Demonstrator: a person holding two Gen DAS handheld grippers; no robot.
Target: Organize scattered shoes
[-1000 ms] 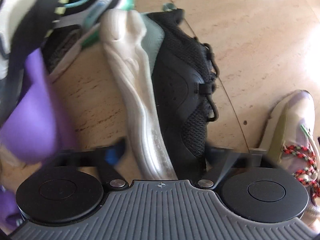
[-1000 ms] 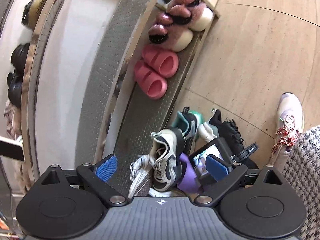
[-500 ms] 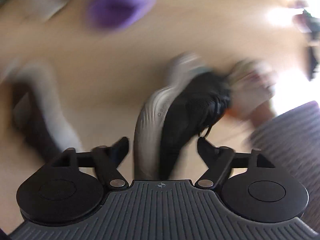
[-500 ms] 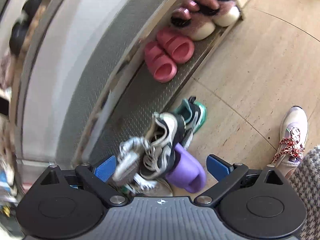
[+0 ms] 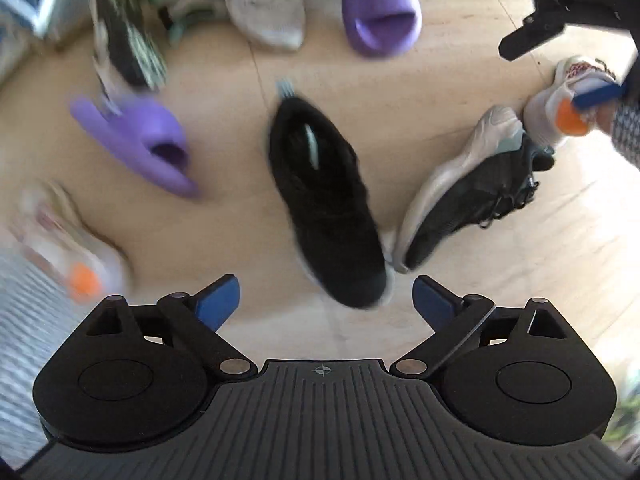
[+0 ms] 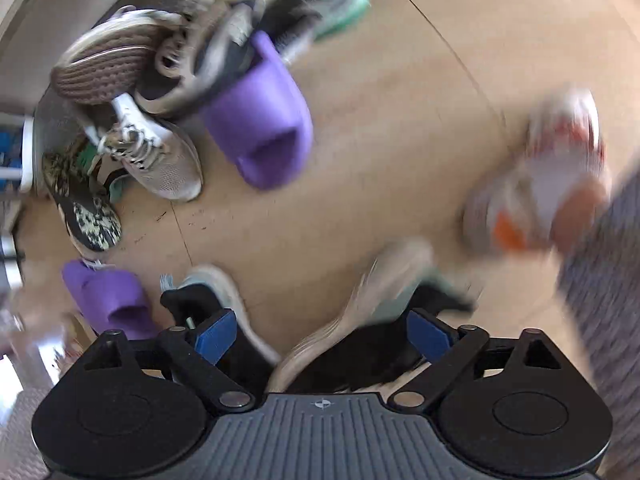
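Sneakers, black, are counted two, purple slides two; left gripper is seen opening empty, right gripper closing, nothing gripped.

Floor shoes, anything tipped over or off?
Yes. One black sneaker lies on its side, pale sole showing, while its mate stands upright. The two purple slides lie apart, pointing different ways. By the rack a grey sneaker is sole-up on the pile.

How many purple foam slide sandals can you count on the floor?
2. One purple foam slide sandal lies at the top beside a pale grey mesh sneaker; the other lies left of the upright black sneaker. More may be hidden.
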